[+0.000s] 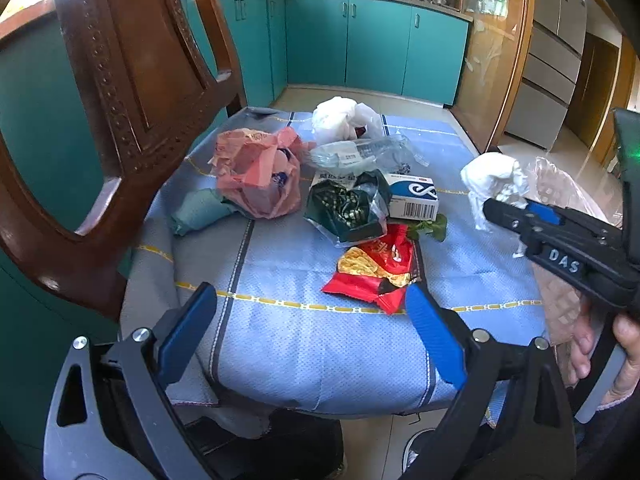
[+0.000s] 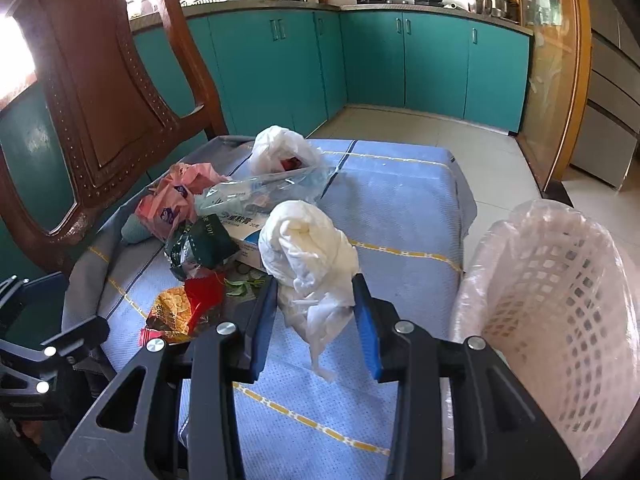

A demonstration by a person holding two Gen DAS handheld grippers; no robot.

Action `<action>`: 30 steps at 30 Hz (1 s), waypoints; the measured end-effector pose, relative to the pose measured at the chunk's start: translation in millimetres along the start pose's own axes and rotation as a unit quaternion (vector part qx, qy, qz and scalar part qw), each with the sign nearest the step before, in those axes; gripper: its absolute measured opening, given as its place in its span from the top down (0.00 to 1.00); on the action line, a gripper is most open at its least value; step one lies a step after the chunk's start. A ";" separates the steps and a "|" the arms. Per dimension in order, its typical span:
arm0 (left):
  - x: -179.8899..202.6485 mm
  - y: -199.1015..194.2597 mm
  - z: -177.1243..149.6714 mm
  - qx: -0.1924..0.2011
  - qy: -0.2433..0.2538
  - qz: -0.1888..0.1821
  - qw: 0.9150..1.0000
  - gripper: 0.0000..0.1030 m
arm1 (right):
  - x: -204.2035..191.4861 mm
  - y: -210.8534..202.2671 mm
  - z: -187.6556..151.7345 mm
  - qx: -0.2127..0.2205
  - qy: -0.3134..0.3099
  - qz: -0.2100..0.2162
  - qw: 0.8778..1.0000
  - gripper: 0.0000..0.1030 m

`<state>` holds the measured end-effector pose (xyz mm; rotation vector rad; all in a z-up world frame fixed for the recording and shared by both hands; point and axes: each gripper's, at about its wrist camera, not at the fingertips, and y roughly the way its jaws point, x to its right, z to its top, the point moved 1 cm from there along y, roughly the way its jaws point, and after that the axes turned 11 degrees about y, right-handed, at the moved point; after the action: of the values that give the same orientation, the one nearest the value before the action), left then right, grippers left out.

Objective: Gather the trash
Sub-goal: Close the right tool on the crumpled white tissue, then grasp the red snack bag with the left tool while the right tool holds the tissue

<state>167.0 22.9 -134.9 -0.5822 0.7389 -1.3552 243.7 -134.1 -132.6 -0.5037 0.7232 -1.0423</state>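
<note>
Crumpled white tissue wad (image 2: 308,256): clamped between right gripper (image 2: 316,304) fingers, lifted off the cloth, loose tail hanging down. Lined white lattice bin (image 2: 560,300): upright, at 3 o'clock of the wad. Remaining litter at 10 o'clock: red snack wrapper (image 1: 376,272), dark green packet (image 1: 348,208), blue-white carton (image 1: 412,196), pink bag (image 1: 256,172), white bag (image 1: 340,118).

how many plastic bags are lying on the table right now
2: a pink bag near the chair, and a white bag behind it at the far edge. Others may be hidden in the pile.

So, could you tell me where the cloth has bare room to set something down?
The near strip of the blue tablecloth, between the red snack wrapper and the table's front edge, is bare, as is the right side towards the lined white basket. The left-centre is crowded around the pink plastic bag.
</note>
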 end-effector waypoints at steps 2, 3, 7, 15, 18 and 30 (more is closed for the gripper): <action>0.6 3.8 -1.9 -0.005 -0.003 -0.004 1.000 0.07 | 2.3 -3.1 -0.1 0.002 0.003 0.000 1.000 0.63; 0.4 4.7 -2.5 -0.007 -0.003 -0.005 1.000 0.07 | 2.9 -3.9 0.1 0.003 0.005 0.000 1.000 0.63; -0.5 7.3 -3.4 -0.006 -0.010 -0.010 1.000 0.07 | 6.2 -7.2 1.1 0.006 0.012 0.000 1.000 0.63; 12.7 20.6 7.8 0.007 0.001 -0.033 0.999 0.07 | 8.9 -5.3 1.1 0.003 0.017 -0.005 1.000 0.63; 11.9 36.4 15.6 -0.001 -0.014 -0.039 0.999 0.07 | 9.4 -5.5 0.5 0.003 0.017 -0.006 1.000 0.62; 40.7 92.0 22.8 -0.060 0.001 -0.087 0.994 0.06 | 13.9 -2.0 -1.1 -0.003 0.012 -0.014 1.000 0.62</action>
<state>246.3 -5.8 -194.4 -0.7548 0.7905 -1.4776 246.1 -147.5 -136.1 -0.5076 0.7424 -1.0751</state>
